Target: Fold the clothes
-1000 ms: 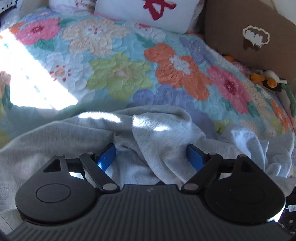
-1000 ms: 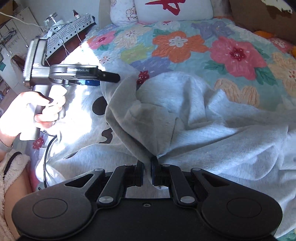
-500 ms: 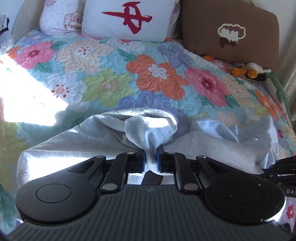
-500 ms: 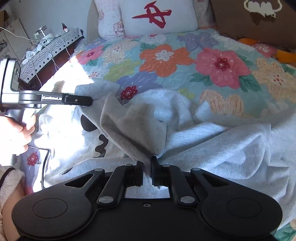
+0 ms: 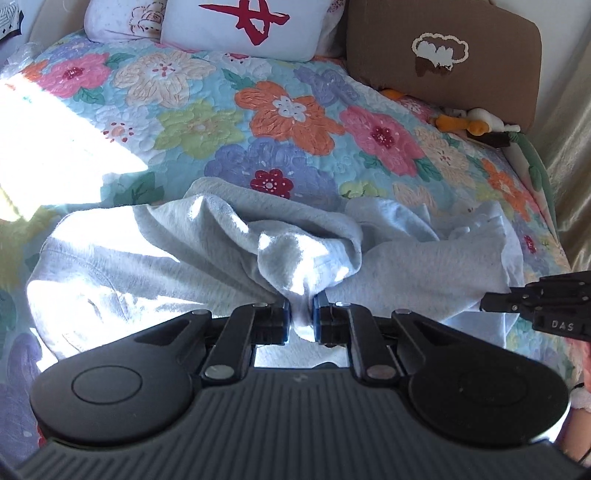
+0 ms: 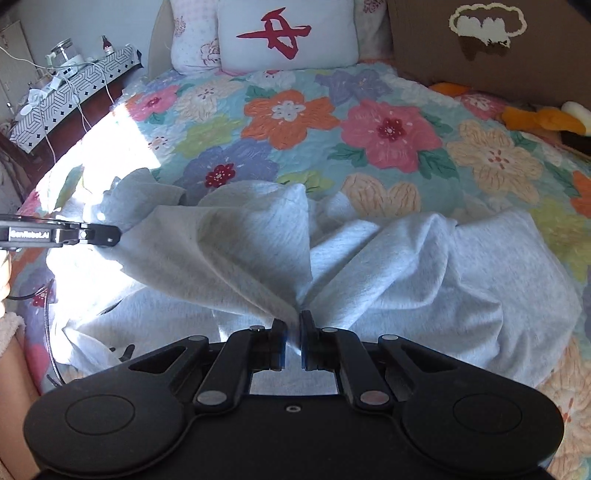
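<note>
Left gripper [image 5: 302, 320]: jaws narrow, pinching a bunched fold of the pale grey soft-knit sweatshirt [image 5: 192, 266].
Right gripper [image 6: 293, 341]: narrow too, clamped on a second pinch of the sweatshirt.
Sweatshirt: rumpled on the near end of the floral quilted bedspread [image 5: 288, 110], partly lifted between both grips.
Step, my read: draw both pinches apart evenly to flatten the cloth on the bedspread before creasing.
Risk: bunched grip may trap extra layers.
Containers: none visible.
Beyond the sweatshirt: white pillow with red mark [image 5: 243, 26].

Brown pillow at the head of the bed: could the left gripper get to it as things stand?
Probably not yet. The left gripper is shut on a bunch of the grey garment, so it would have to let go first. The quilt between it and the brown pillow looks unobstructed.
</note>
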The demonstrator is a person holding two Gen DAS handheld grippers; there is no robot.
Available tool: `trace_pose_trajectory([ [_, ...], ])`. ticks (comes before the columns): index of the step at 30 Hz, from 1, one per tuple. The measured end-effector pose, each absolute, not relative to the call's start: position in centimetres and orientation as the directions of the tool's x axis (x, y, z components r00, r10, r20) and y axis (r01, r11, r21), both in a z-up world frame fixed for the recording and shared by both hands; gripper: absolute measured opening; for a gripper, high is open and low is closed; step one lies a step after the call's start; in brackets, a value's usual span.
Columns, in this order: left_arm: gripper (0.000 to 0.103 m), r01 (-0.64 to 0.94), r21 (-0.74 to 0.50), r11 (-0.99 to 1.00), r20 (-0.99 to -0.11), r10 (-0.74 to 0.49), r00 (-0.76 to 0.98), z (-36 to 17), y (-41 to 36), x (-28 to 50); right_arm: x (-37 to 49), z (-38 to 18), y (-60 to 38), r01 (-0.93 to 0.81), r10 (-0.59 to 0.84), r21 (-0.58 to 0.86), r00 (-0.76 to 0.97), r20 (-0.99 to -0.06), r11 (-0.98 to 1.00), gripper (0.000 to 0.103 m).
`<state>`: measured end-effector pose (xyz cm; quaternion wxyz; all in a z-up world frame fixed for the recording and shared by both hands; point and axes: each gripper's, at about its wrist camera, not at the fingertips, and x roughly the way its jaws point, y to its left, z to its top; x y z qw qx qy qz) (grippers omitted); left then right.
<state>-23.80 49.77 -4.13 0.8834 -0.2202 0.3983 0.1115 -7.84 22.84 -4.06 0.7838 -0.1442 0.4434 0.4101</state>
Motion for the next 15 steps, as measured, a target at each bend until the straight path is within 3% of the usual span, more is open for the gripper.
trace_pose_trajectory([
  [11,0.011,-0.428,-0.353,0.832,-0.785,-0.015,0.619,-5.9,50.0,-24.4,-10.3,2.7,26.1,-0.817,0.714,0.184,0.341,-0.611,0.547,0.044],
  [13,0.011,-0.419,-0.336,0.843,-0.787,-0.008,0.616,-5.8,49.7,-24.3,-9.7,2.3,28.0,-0.812,0.726,0.237,0.297,-0.620,0.534,0.058],
  [15,0.011,-0.415,-0.328,0.848,-0.789,-0.005,0.615,-5.8,49.6,-24.2,-9.2,1.2,30.1,-0.813,0.734,0.299,0.215,-0.644,0.500,0.058],
])
